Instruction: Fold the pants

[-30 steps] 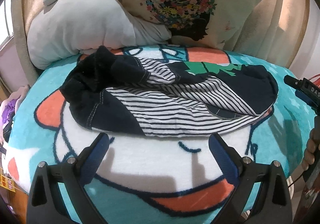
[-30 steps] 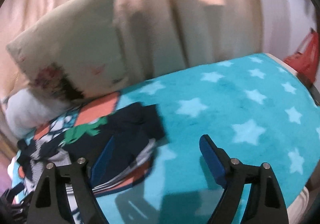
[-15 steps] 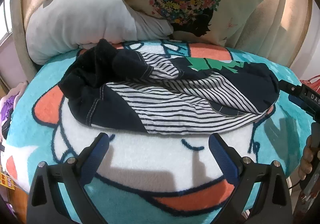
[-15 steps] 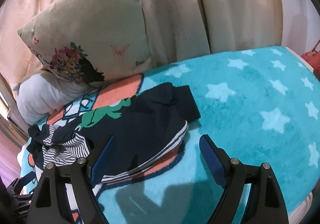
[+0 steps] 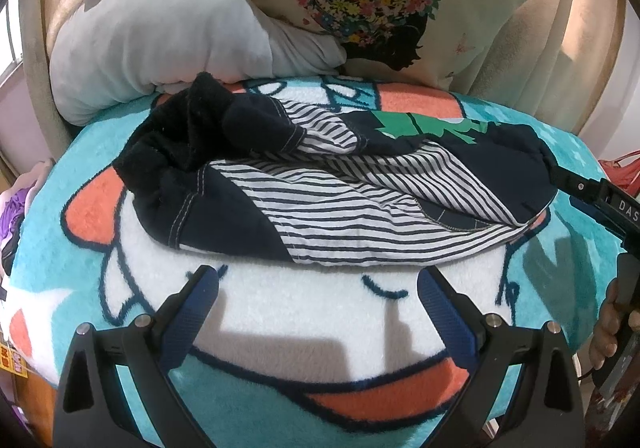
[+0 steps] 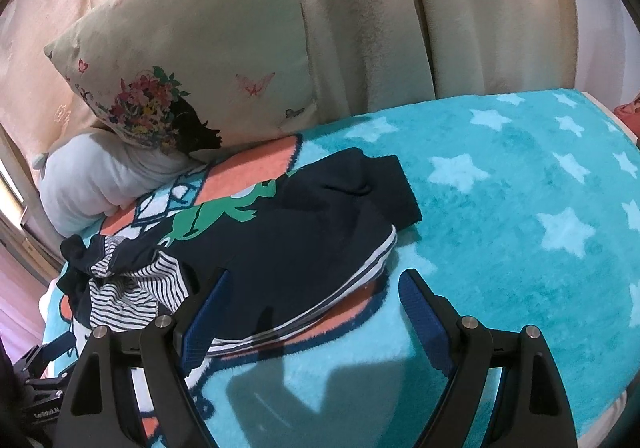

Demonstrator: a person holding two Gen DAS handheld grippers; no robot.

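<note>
The pants (image 5: pixel 328 183) are navy with white-and-navy striped panels and a green print. They lie bunched on a teal cartoon blanket (image 5: pixel 304 312), waist end crumpled at the left. My left gripper (image 5: pixel 318 280) is open just in front of their near edge, with only blanket between its blue pads. In the right wrist view the same pants (image 6: pixel 280 248) stretch leftward, their navy leg ends (image 6: pixel 384 187) lying nearest the stars. My right gripper (image 6: pixel 314 280) stands open above the pants' near right edge, its left pad over the cloth and its right pad over bare blanket (image 6: pixel 520 248).
A grey-white pillow (image 5: pixel 160 47) and a cream cushion with a floral print (image 5: pixel 384 3) lean against beige curtains behind the pants. The other hand-held gripper and a hand (image 5: pixel 612 312) show at the right edge of the left wrist view. Red things (image 6: pixel 628 111) lie beyond the blanket's right edge.
The right wrist view has swung left and down, so the pants now lie between and under its fingers. The left gripper has stayed where it was. Both stay open.
</note>
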